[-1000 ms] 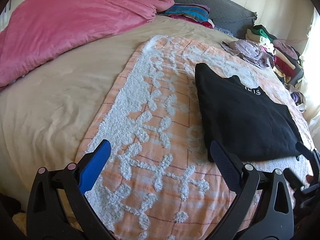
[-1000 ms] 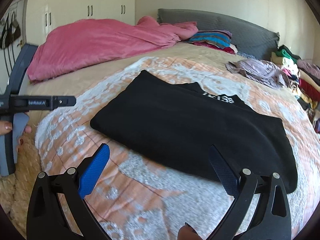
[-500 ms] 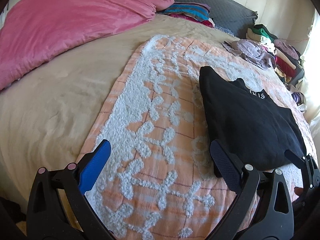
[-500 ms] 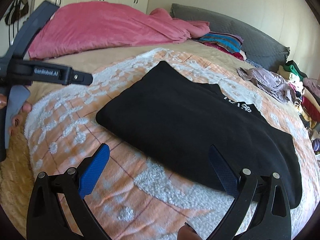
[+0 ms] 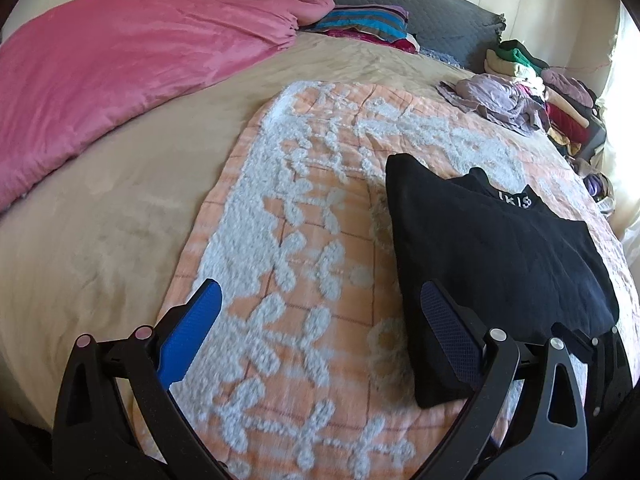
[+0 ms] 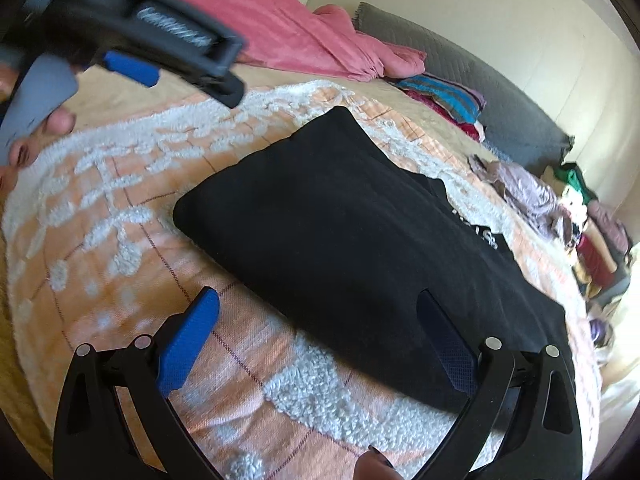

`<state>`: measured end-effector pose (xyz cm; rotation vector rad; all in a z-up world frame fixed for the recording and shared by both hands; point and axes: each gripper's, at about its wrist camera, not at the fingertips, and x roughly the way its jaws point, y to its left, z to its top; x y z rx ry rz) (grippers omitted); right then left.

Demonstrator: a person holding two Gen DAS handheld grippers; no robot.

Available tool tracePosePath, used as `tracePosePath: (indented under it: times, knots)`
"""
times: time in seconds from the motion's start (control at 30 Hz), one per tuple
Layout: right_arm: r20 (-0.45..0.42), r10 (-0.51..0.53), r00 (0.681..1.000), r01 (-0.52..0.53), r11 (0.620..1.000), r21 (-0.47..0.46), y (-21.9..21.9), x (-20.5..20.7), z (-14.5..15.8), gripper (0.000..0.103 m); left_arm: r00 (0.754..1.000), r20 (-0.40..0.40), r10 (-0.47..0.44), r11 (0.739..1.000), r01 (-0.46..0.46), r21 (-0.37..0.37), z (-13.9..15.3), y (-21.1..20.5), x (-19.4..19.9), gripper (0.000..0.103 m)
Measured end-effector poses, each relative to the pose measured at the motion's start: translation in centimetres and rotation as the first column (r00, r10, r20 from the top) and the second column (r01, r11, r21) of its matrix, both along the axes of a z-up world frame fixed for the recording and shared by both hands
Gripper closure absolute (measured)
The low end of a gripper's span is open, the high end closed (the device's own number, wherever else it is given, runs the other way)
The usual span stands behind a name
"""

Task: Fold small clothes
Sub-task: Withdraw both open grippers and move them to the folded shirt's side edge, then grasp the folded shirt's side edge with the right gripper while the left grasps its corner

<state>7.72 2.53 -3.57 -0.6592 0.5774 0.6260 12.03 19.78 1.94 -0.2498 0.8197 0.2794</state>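
While the black top (image 5: 496, 256) lies folded flat on the orange-and-white blanket (image 5: 304, 264), its collar lettering is only partly legible. My left gripper (image 5: 320, 332) is released, its fingers spread, the right finger overlapping the top's near corner; contact cannot be confirmed. My right gripper (image 6: 316, 344) is likewise spread and empty above the near edge. The clothes pile (image 5: 536, 92) beyond is cut off at the frame edge.
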Motion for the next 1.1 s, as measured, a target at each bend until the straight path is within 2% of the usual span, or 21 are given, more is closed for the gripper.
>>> tracePosePath:
  times: [0.37, 0.63, 0.83, 0.9, 0.93, 0.97, 1.0, 1.07, 1.1]
  knots:
    - [-0.003, 0.006, 1.0, -0.006, 1.0, -0.004, 1.4, 1.8, -0.5, 0.005, 0.999, -0.042, -0.004, 1.0, 0.004, -0.001, -1.1, 0.0, 2.9, 0.01]
    - [0.052, 0.029, 0.998, -0.026, 0.998, -0.049, 3.3, 2.8, -0.9, 0.005, 0.997, -0.071, 0.014, 1.0, -0.014, -0.008, -1.8, 0.6, 4.7, 0.01]
    - [0.111, 0.022, 0.994, -0.02, 1.0, -0.023, 3.2, 3.2, -0.4, 0.006, 0.997, -0.081, 0.006, 1.0, -0.009, -0.029, -2.2, 0.7, 5.7, 0.01]
    - [0.117, 0.021, 0.993, -0.021, 1.0, -0.004, 2.9, 3.1, -0.1, 0.011, 0.997, -0.083, 0.004, 0.999, -0.007, -0.037, -2.3, 0.7, 6.1, 0.01]
    - [0.108, 0.031, 0.994, -0.032, 0.999, 0.012, 2.7, 3.1, 0.1, 0.019, 0.996, -0.085, 0.003, 0.999, -0.007, -0.046, -2.3, 0.8, 6.4, 0.01]
    - [0.102, 0.038, 0.994, -0.04, 0.999, 0.022, 2.6, 3.2, 0.2, 0.022, 0.997, -0.083, 0.002, 0.999, -0.007, -0.052, -2.3, 0.8, 6.5, 0.01]
    - [0.103, 0.041, 0.994, -0.045, 0.998, 0.034, 2.4, 3.2, 0.4, 0.024, 0.997, -0.076, -0.002, 0.998, -0.004, -0.067, -2.2, 0.9, 6.8, 0.01]
    - [0.101, 0.05, 0.994, -0.055, 0.997, 0.048, 2.2, 3.0, 0.6, 0.036, 0.998, -0.058, -0.02, 0.994, 0.013, -0.108, -2.0, 0.9, 7.5, 0.01]
    - [0.102, 0.054, 0.993, -0.059, 0.997, 0.054, 2.1, 2.9, 0.7, 0.039, 0.998, -0.055, -0.028, 0.992, 0.021, -0.128, -2.0, 0.8, 7.9, 0.01]
